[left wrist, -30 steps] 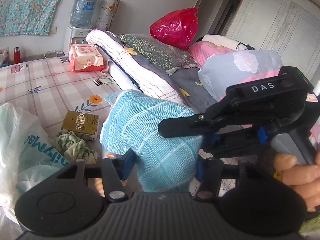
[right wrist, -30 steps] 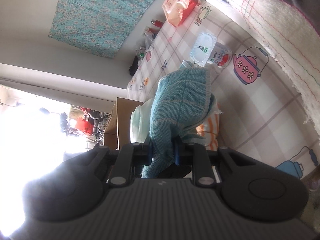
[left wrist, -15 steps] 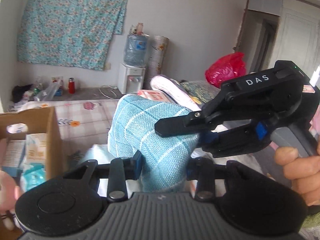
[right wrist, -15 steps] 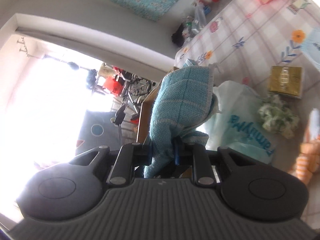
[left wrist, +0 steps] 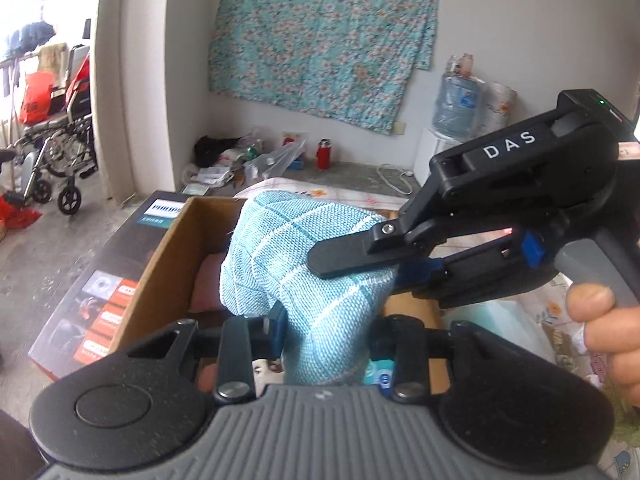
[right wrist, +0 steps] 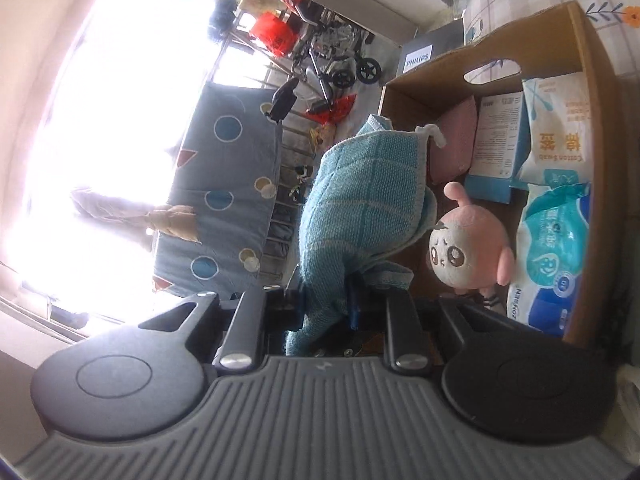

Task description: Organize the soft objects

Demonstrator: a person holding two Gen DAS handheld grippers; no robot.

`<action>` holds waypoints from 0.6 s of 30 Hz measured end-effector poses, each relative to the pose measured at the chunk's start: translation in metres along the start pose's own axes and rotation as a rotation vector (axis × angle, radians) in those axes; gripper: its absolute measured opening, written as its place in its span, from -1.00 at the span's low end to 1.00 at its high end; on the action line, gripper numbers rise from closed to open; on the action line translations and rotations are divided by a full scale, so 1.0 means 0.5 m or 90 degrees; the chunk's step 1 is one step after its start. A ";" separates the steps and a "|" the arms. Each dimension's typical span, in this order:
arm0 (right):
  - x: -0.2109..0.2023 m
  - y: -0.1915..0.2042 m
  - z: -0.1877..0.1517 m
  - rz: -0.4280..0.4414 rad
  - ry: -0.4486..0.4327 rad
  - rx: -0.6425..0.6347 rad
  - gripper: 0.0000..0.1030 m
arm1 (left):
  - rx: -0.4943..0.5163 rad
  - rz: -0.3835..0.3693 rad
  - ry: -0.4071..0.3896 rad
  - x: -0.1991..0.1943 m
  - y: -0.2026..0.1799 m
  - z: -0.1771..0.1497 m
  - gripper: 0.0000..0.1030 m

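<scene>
Towel [left wrist: 304, 264] — the blue-green checked one — is hanging bunched between both tools, just above the open cardboard box [left wrist: 168, 264]. The left gripper [left wrist: 324, 328], whose jaws have just been closing, is now pinching the cloth's lower end, while the right gripper [right wrist: 328, 304] is clamping tight on another fold, coming in from about three o'clock. Inside the box, a pink plush toy [right wrist: 468, 244] is lying at roughly four o'clock of the towel, so I would be lowering the bundle into the bare patch beside it — and letting go only once it is resting.
</scene>
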State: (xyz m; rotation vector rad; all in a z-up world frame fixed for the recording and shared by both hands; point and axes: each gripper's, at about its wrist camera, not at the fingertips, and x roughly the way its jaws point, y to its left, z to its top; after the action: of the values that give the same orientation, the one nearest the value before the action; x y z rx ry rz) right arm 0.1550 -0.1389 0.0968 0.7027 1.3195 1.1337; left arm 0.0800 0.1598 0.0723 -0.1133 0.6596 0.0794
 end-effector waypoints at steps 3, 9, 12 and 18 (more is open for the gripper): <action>0.085 0.004 0.031 -0.021 0.035 0.015 -0.64 | -0.015 0.038 0.037 0.035 0.052 0.005 -0.29; 0.232 -0.024 0.072 -0.079 0.090 0.039 -0.64 | -0.010 0.106 0.116 0.090 0.123 -0.015 -0.29; 0.274 -0.052 0.084 -0.117 0.106 0.056 -0.63 | -0.004 0.120 0.145 0.104 0.134 -0.024 -0.19; 0.336 -0.104 0.089 -0.176 0.136 0.080 -0.58 | 0.014 0.134 0.143 0.111 0.133 -0.029 -0.02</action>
State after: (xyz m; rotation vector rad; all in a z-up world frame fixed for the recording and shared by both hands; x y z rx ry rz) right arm 0.1905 0.0063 -0.0059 0.4795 1.6259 0.9267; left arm 0.1075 0.2257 0.0214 -0.0316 0.8960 0.2643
